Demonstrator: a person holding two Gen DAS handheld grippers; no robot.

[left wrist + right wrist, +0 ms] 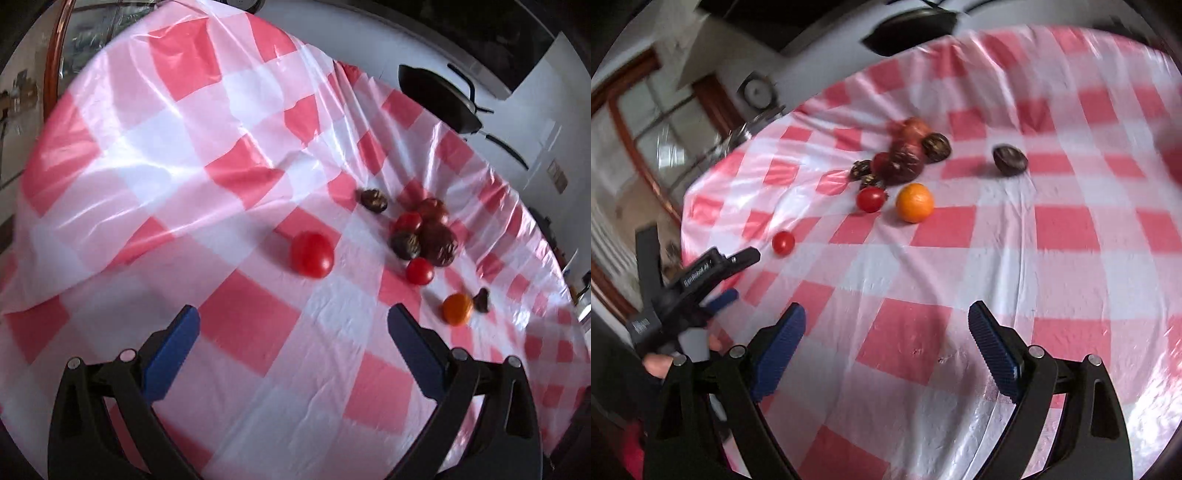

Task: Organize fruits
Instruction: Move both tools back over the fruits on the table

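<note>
Several fruits lie on a red-and-white checked tablecloth (229, 295). In the left wrist view a lone red tomato (312, 254) sits just ahead of my open, empty left gripper (293, 319). Right of it is a cluster of dark red and brown fruits (428, 232), a small tomato (419, 270), an orange (457, 308) and a dark fruit (373, 199). In the right wrist view my right gripper (886, 319) is open and empty, well short of the orange (915, 202), a tomato (870, 199), the cluster (905, 155), a dark fruit (1010, 159) and the lone tomato (783, 242).
A black pan (439, 98) sits beyond the table's far edge, also in the right wrist view (912, 27). The left gripper (720, 284) and the hand holding it show at the left of the right wrist view. Wooden window frames (646, 147) stand behind.
</note>
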